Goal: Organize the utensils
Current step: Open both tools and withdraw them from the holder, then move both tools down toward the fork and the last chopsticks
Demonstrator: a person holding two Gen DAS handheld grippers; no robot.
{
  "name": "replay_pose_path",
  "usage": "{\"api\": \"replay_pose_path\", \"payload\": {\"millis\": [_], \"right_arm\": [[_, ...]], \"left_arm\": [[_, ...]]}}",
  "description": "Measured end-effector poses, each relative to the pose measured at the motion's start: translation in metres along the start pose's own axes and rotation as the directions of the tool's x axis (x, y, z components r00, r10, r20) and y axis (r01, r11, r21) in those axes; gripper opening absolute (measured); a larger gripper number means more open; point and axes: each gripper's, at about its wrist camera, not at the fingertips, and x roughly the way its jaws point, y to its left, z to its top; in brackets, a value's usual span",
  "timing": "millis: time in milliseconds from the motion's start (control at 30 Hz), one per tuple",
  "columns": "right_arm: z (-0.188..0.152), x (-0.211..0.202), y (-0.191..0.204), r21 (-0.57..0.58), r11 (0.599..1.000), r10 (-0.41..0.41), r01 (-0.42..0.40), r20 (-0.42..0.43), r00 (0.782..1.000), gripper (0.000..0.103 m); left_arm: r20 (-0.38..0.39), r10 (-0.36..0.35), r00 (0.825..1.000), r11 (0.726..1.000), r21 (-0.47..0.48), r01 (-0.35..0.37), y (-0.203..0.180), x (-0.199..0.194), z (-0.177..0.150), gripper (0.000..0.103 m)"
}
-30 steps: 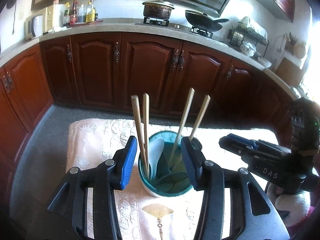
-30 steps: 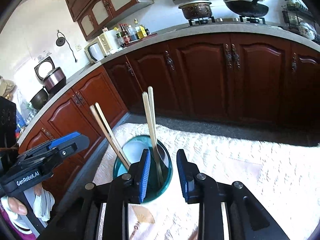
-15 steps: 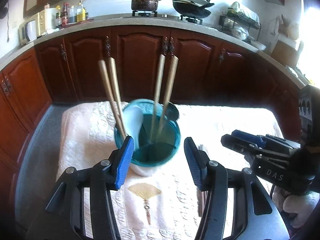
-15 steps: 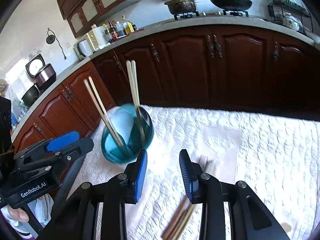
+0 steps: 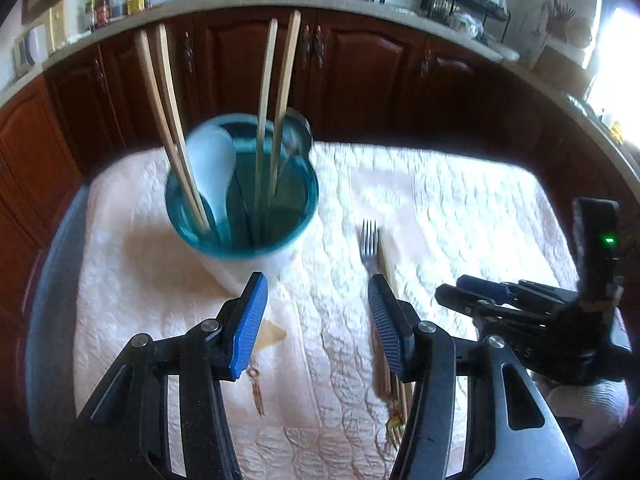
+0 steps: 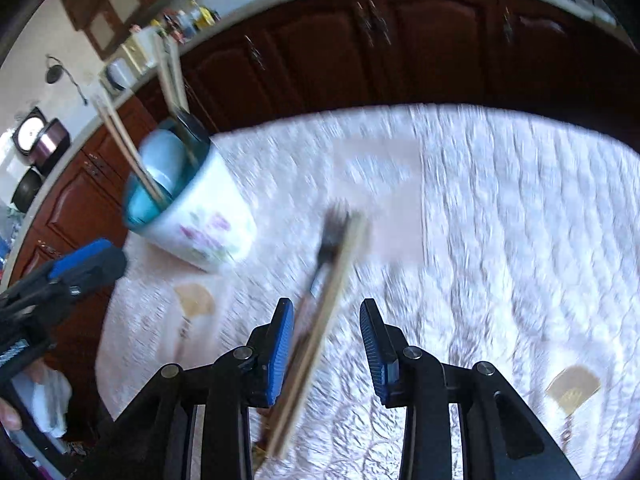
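Utensils are what we are sorting: a metal fork [image 5: 369, 245] and a pair of pale wooden chopsticks [image 5: 387, 264] are lying side by side on the quilted white cloth [image 5: 460, 208] at the lower centre of both frames, while four more chopsticks are leaning inside the teal-lined, flower-printed ceramic cup [image 6: 200, 220] at the upper left. We are carrying the left claw [image 5: 316, 312] wide open and empty, between cup and fork. The right claw [image 6: 326, 340] is partly open and empty, its ribbed blue pads straddling the loose chopsticks, seemingly lining up a pinch.
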Motion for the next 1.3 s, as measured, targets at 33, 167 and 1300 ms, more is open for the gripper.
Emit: {"api": "replay_pose_path", "payload": {"millis": [33,167,1300], "right_arm": [[-0.002,0.009,-0.004,0.008,1.0,-0.004,0.005,-0.02,1.0,0.033],[-0.007,0.035,-0.004,0.01,1.0,-0.018,0.019,-0.068,0.998,0.033],[-0.005,0.064,-0.006,0.004,1.0,-0.024,0.025,-0.1,0.995,0.021]], "left_arm": [[-0.012,-0.001,1.0,1.0,0.0,0.001,0.0,0.003,-0.003,0.052],[-0.033,0.004,0.999,1.0,-0.007,-0.004,0.003,0.01,-0.007,0.052],[-0.118,-0.035,0.992,0.999,-0.04,0.031,0.008,0.034,-0.017,0.052]]}}
